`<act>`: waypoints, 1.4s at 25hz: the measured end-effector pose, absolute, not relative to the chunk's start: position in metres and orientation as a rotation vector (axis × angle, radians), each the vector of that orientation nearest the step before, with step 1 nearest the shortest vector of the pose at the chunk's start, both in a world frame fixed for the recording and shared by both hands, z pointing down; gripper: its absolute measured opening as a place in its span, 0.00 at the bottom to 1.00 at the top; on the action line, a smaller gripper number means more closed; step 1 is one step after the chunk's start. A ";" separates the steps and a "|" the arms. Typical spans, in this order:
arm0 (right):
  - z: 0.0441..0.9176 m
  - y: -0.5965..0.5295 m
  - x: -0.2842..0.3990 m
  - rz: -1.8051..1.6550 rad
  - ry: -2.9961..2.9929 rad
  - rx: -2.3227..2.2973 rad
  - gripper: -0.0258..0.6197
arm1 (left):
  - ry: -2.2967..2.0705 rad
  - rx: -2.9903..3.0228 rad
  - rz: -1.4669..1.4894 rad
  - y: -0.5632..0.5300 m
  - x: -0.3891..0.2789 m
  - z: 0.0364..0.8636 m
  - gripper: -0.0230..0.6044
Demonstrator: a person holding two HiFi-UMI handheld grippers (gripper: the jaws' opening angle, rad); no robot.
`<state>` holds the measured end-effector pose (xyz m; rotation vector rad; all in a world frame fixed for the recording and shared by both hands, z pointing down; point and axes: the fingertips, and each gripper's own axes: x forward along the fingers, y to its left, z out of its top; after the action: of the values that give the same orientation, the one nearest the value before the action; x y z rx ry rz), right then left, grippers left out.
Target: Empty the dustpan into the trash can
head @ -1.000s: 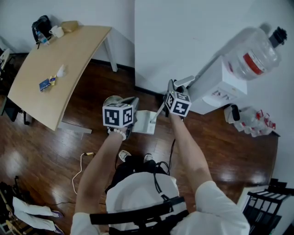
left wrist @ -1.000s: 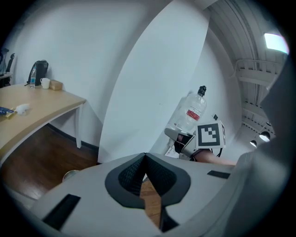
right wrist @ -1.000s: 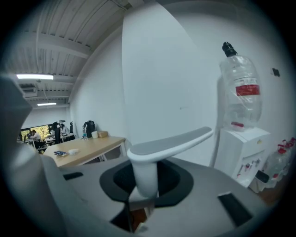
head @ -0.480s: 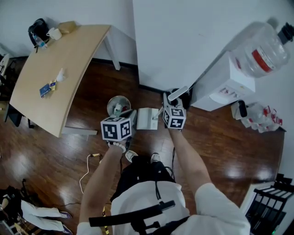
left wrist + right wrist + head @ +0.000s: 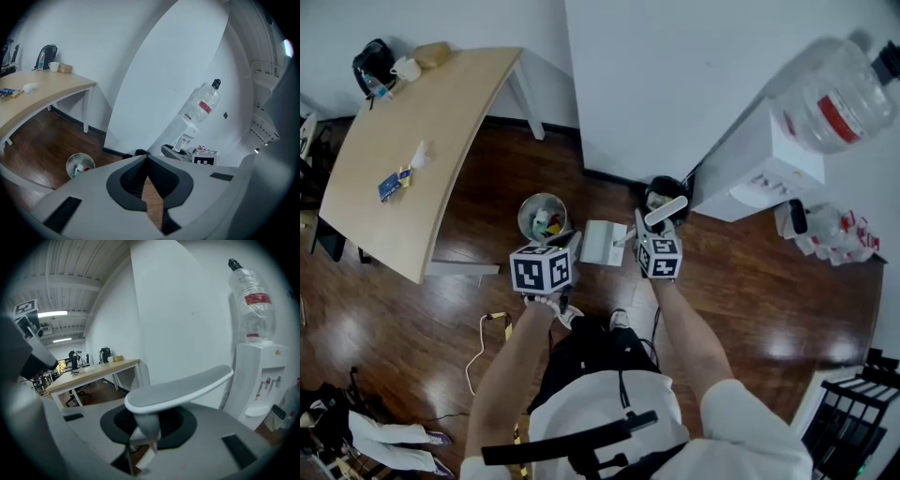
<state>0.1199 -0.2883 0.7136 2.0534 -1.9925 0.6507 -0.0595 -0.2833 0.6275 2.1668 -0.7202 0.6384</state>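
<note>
White dustpan (image 5: pixel 602 242) is beside round trash can (image 5: pixel 525 208) holding litter.

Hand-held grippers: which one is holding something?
The right hand-held gripper, shut on the dustpan handle; the left hand-held gripper is shut with nothing between its jaws.

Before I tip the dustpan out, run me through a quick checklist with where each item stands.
1. Right gripper clamped on the dustpan handle: ok.
2. Left gripper shut with nothing in it: ok.
3. Dustpan over the trash can: not ok; in the head view it is beside the can, to its right.
4. Room in the trash can: ok, only some litter inside.
5. Debris in the dustpan: cannot tell.
</note>
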 end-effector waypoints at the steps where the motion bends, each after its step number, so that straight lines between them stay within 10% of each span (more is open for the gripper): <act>1: 0.716 -0.285 0.121 0.659 -1.991 2.054 0.19 | -0.715 2.168 0.642 -0.282 -0.057 0.628 0.02; 23: 0.749 -0.245 0.188 0.918 -1.866 2.132 0.53 | -0.607 2.185 0.720 -0.246 0.000 0.640 0.02; 35: 0.752 -0.222 0.207 0.938 -1.793 2.144 0.95 | -0.595 2.217 0.719 -0.234 0.019 0.630 0.02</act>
<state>0.2072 -0.2218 0.7520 2.1445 -1.7928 0.9381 0.0186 -0.2336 0.6304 2.2169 -0.5946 0.7192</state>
